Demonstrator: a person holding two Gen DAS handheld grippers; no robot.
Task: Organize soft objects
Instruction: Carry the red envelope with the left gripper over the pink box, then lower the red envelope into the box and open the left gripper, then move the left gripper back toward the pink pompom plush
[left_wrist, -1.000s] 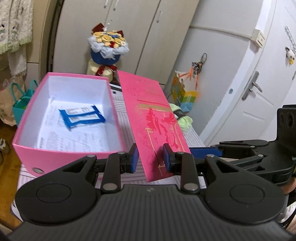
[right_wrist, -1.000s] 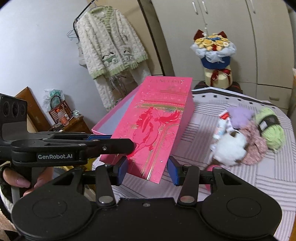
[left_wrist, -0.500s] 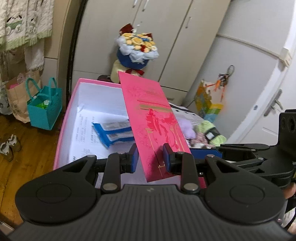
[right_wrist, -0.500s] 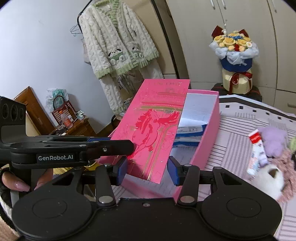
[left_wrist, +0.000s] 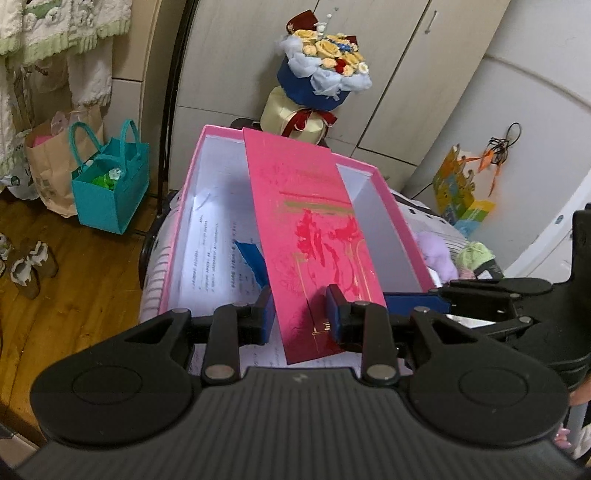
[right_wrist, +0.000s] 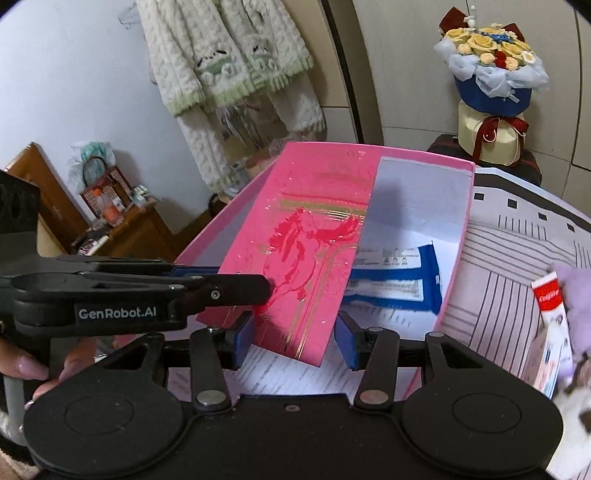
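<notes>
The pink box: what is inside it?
Inside the pink box: printed paper and blue-edged packets. The pink lid covers the rest.

"GenRobot.AI" in white letters on the black left gripper (right_wrist: 264, 291), seen from the right wrist view. "Colgate", partly cut off, white on red, on the toothpaste box (right_wrist: 549, 325) at the right edge. Fine print on the paper sheet (left_wrist: 218, 258) inside the pink box (left_wrist: 184, 206), too small to read.
</notes>
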